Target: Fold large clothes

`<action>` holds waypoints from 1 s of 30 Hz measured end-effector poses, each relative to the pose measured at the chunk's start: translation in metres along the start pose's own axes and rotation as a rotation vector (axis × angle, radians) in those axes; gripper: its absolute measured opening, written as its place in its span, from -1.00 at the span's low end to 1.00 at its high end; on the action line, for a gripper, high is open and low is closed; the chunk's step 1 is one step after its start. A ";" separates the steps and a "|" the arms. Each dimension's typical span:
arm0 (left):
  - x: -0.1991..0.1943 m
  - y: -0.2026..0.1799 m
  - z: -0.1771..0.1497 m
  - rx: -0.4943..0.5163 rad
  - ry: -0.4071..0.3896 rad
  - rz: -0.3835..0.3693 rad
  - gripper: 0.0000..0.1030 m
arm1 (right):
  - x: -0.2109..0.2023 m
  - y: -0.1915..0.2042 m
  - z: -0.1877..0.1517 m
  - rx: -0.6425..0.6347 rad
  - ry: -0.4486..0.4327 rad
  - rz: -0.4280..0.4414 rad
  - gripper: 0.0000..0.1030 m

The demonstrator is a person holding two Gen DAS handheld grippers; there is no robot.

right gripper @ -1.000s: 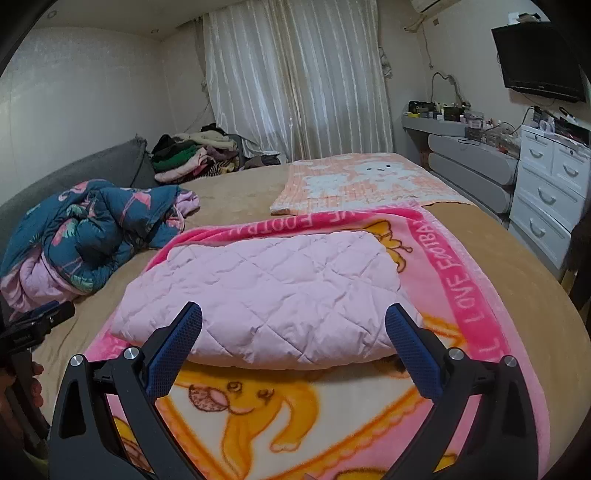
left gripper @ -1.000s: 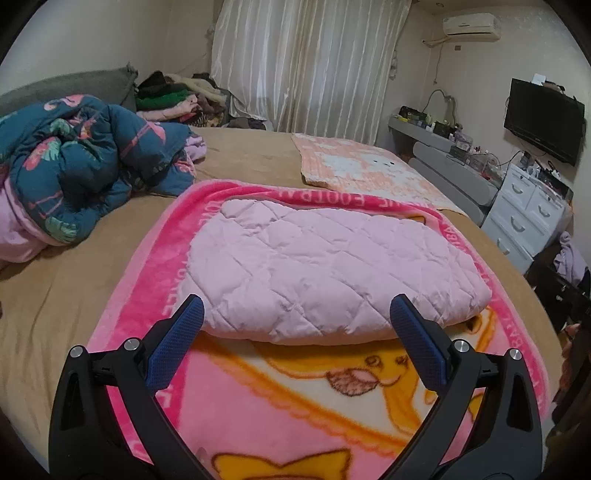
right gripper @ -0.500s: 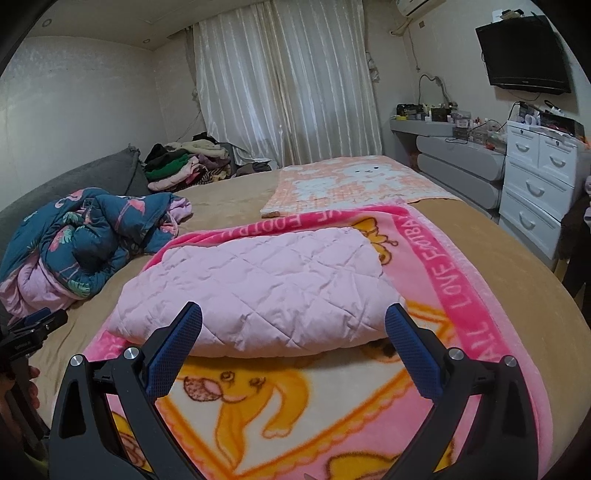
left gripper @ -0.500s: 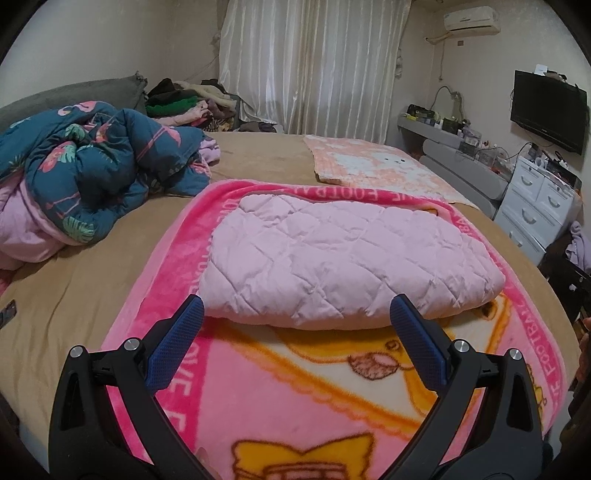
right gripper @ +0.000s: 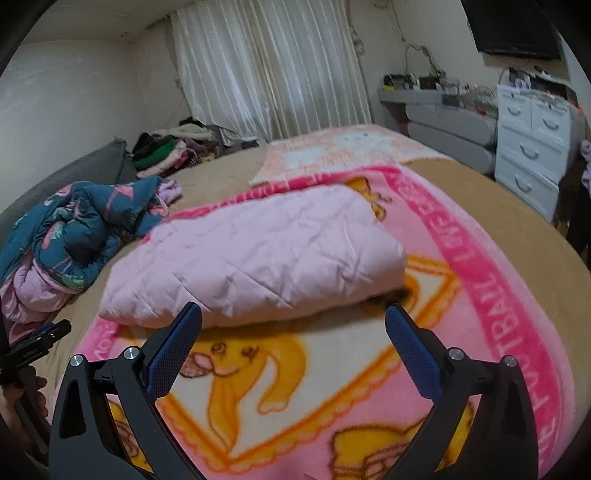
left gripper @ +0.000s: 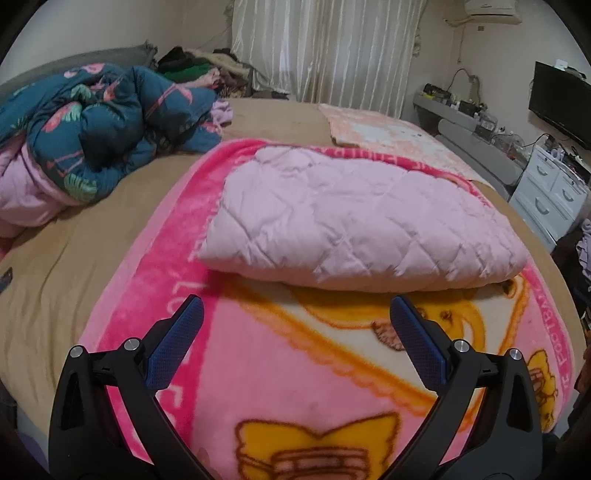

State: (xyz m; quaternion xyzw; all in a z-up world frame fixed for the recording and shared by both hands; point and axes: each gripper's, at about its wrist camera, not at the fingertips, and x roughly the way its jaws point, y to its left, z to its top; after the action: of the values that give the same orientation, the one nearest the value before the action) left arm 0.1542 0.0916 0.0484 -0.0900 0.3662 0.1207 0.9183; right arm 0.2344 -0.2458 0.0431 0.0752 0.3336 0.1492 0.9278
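At far left a crumpled teal floral duvet [left gripper: 99, 122] lies on the tan bed [left gripper: 74, 236]. The left gripper [left gripper: 295, 314] hovers wide open, holding nothing. Just beyond it, the folded pink quilted garment [left gripper: 354, 221] rests on a pink cartoon blanket [left gripper: 295, 387]. The right gripper [right gripper: 293, 317] is equally spread and empty. White drawers [right gripper: 532, 147] stand far right.

Bedroom with pale walls [right gripper: 74, 96]. Closed white curtains [left gripper: 325, 48] cover the far wall. A tan bed [left gripper: 74, 258] fills the centre. White drawers [right gripper: 532, 147], a TV [left gripper: 561, 103] and an air conditioner [left gripper: 491, 9] occupy the right side.
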 end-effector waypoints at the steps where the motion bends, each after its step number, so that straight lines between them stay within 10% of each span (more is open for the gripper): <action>1: 0.003 0.001 -0.001 -0.003 0.008 0.003 0.84 | 0.003 -0.001 -0.003 0.001 0.004 -0.007 0.92; 21: 0.072 0.010 -0.019 -0.071 0.138 0.004 0.84 | 0.072 -0.030 -0.037 0.092 0.115 -0.058 0.92; 30: 0.113 0.030 0.003 -0.334 0.189 -0.114 0.84 | 0.105 -0.047 -0.008 0.288 0.128 -0.002 0.92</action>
State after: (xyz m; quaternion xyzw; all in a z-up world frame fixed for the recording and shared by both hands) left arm 0.2272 0.1387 -0.0301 -0.2727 0.4199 0.1186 0.8574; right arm 0.3172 -0.2550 -0.0369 0.1976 0.4101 0.1036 0.8844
